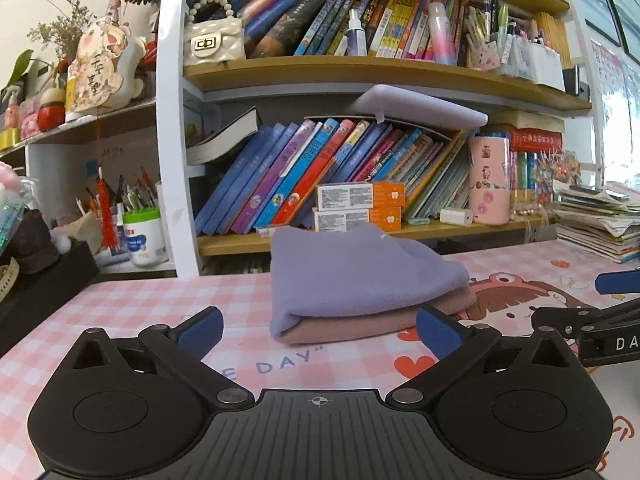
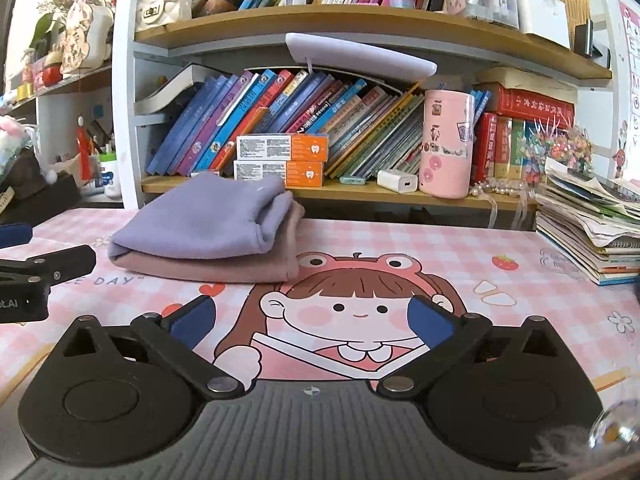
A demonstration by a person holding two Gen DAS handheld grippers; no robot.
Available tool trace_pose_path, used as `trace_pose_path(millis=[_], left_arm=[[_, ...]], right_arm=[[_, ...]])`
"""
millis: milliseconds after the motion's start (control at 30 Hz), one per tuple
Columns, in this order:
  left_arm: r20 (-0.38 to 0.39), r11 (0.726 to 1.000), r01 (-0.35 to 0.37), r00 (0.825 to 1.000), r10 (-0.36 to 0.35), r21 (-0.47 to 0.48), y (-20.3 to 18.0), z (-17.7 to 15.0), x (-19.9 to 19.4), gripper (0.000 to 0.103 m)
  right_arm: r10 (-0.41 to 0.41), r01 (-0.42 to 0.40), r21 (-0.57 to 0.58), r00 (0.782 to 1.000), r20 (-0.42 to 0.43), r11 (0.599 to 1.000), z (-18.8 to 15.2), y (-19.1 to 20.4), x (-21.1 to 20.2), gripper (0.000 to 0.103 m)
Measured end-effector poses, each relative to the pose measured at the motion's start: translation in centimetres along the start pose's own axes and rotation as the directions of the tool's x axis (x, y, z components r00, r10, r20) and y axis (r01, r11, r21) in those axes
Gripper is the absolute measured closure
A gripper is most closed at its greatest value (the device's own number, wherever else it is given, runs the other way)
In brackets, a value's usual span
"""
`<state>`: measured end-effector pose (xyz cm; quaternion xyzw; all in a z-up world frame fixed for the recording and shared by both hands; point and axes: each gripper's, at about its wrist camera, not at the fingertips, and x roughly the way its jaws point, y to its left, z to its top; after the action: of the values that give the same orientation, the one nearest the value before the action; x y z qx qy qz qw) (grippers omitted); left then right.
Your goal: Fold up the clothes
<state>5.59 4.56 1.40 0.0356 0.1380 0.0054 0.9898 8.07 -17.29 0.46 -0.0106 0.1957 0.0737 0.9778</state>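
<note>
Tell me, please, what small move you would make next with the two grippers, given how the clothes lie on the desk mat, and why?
Probably draw both grippers back from the pile. The purple garment already lies folded on the folded pink garment on the desk mat. The left gripper and right gripper are both open with nothing between their fingers, so the fold looks finished.

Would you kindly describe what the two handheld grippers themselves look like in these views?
Both look alike. The left gripper and right gripper each have a matte black body with two rounded lobes, a ribbed centre panel bearing a small crosshair mark, silver pivot pins on black linkage arms, and blue pads on the jaws. White lettering shows on each gripper's side, only partly readable. No cables or sleeves are visible.
</note>
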Motion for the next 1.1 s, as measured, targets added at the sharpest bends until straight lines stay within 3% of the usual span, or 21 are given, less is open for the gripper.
trace_pose_path(millis=[1100], left_arm=[[-0.035, 1.000, -0.022, 0.999, 0.021, -0.023, 0.34, -0.03, 0.43, 0.000]], right_arm=[[0.000, 0.000, -0.012, 1.000, -0.027, 1.000, 0.12, 0.13, 0.50, 0.000]])
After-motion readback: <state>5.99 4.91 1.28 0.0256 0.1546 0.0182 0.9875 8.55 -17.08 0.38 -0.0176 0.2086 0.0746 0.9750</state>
